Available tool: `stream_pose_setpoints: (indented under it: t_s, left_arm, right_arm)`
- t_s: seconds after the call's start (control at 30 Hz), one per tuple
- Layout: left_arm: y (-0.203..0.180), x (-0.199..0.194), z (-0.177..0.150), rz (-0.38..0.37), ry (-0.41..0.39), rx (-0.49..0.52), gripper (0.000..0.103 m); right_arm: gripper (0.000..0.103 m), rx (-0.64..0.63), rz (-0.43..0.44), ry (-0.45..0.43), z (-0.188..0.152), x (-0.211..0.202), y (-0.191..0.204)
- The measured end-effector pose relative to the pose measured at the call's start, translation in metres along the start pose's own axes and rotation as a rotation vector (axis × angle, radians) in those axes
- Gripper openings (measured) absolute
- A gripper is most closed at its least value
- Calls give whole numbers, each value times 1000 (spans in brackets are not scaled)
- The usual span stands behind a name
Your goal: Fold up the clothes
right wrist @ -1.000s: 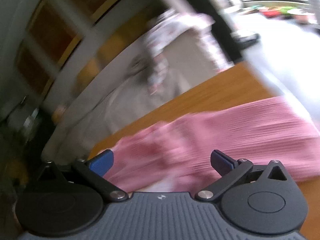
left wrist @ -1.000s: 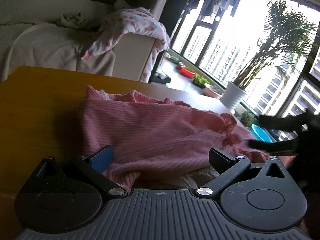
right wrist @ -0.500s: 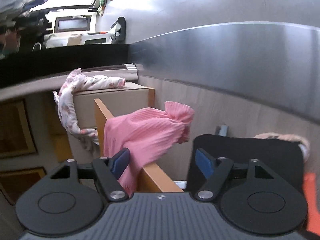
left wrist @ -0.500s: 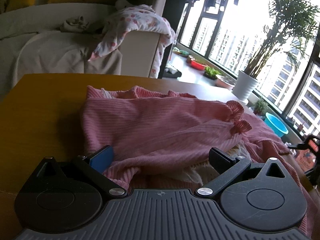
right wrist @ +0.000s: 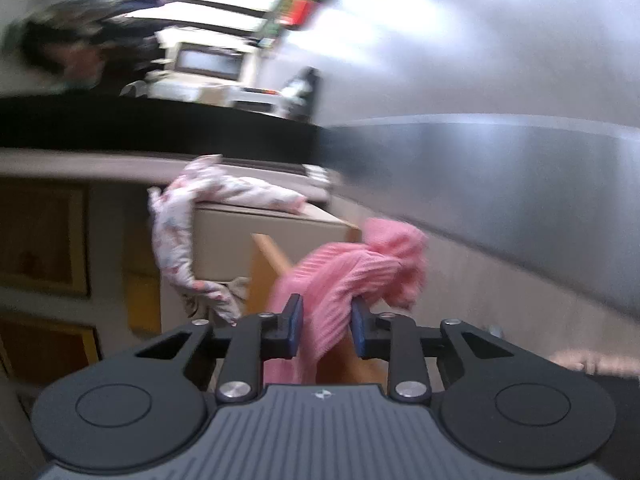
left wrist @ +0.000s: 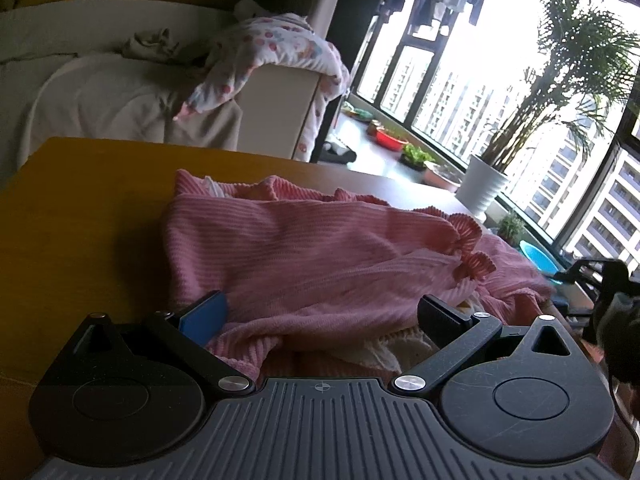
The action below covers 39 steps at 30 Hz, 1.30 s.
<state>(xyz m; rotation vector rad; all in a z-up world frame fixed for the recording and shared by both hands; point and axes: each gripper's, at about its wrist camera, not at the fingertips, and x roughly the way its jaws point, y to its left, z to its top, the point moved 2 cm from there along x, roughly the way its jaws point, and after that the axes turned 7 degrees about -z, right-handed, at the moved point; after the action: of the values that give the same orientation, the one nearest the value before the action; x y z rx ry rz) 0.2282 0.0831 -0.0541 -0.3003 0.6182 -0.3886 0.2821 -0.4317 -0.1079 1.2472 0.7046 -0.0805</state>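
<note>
On the wooden tabletop point(left wrist: 80, 216) lies the pink ribbed knit garment point(left wrist: 304, 256), rumpled, one ruffled cuff turned onto its body and one end hanging over the tabletop's edge; I judge the folding part done at most, with flattening and folds left. The left gripper point(left wrist: 320, 312) stands wide, cloth between its fingers but unpinched. The right gripper point(right wrist: 326, 326) is narrowed around the hanging end. No containers near the garment.
</note>
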Motion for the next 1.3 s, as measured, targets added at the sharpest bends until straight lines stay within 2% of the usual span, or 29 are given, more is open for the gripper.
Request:
stream_pose_setpoints:
  t_s: [0.13,0.27,0.4,0.47,0.57,0.63,0.73,0.77,0.83,0.9,1.0,1.07,1.13,1.2,1.3]
  left_arm:
    - [2,-1,0,-11,-6,-12,103]
    - [6,-3,1,-31,-18,-36,103]
    - [12,-5,1,-58,-34,-69,103]
    - [16,-7,1,-78,-47,-95,103]
    - [23,-10,1,-105,-62,-131,103]
    - [27,-12,1,-119,-68,-151,103]
    - [32,-13,1,-141,-77,-182,103]
    - [34,-14,1,-148,-80,-193,103]
    - [38,-15,1,-162,-86,-213,103]
    - [38,-15,1,-163,-87,-214,103]
    - [37,-14,2,-158,-84,-208,103]
    - [37,-14,2,-156,-83,-205,103]
    - [36,-15,2,-157,-83,-208,103]
    - [36,-15,2,-159,-83,-210,103]
    - [36,-15,2,-159,-83,-210,103]
  right_arm:
    - [15,-286,65,-56,-11,-18,81]
    - [11,-635,168,-47,-65,-29,174]
    - [10,-842,284,68,-134,-18,234]
    - [9,-904,316,143,-167,-8,249]
    - [9,-976,336,251,-211,11,263]
    - [9,-1007,325,270,-228,14,265]
    - [11,-1088,252,151,-225,12,270]
    - [14,-1131,191,77,-217,11,268]
    - [27,-1199,51,-55,-196,11,255]
    - [47,-1245,-96,-164,-170,14,235]
    - [51,-1268,-281,-217,-137,27,200]
    - [51,-1267,-348,-198,-125,38,181]
    - [52,-1271,-357,-177,-125,47,173]
    - [59,-1291,-368,-166,-128,57,170]
    - [59,-1329,-407,-150,-131,73,165]
